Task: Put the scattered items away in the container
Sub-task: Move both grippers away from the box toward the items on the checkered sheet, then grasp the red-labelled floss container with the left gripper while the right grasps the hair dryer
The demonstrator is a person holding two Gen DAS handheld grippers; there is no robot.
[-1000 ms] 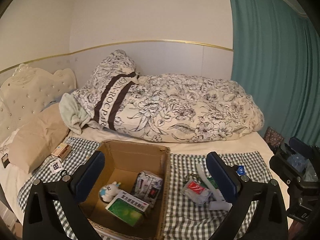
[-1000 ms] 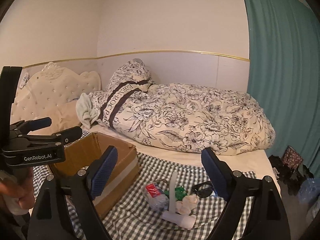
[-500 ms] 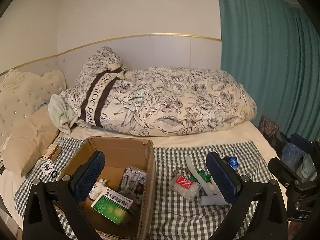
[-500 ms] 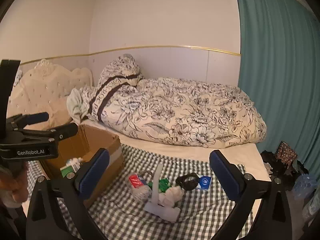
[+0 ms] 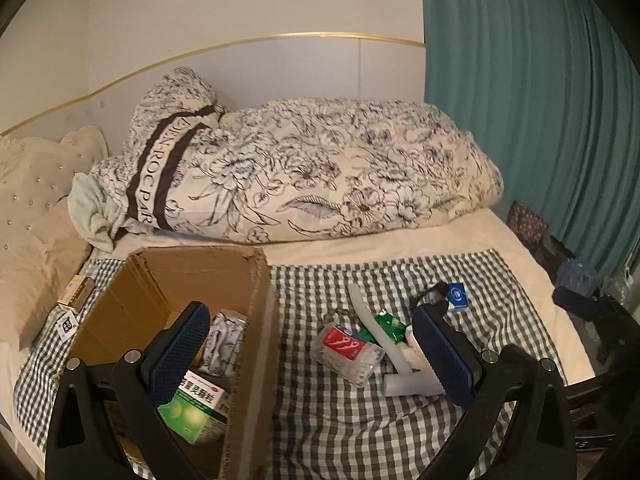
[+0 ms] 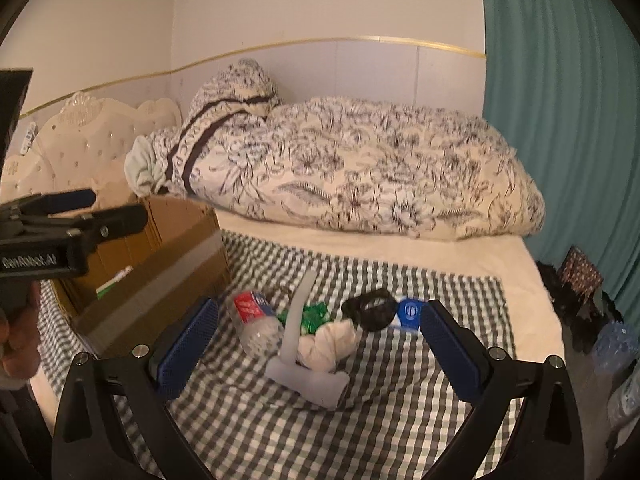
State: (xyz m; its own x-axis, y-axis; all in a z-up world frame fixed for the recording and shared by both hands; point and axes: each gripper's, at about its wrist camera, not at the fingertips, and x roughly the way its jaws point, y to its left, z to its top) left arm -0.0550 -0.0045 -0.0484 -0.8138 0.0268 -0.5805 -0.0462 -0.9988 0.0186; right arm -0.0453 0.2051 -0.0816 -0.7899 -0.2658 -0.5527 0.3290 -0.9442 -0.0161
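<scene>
The right gripper is spread wide and empty, tilted down over the pile: a white T-shaped tool, a cloth bundle, and at one o'clock a black ring. The left gripper, also spread and empty, straddles the cardboard box wall. Only its view shows the green medicine box inside; only the right view shows a hand at nine o'clock.
</scene>
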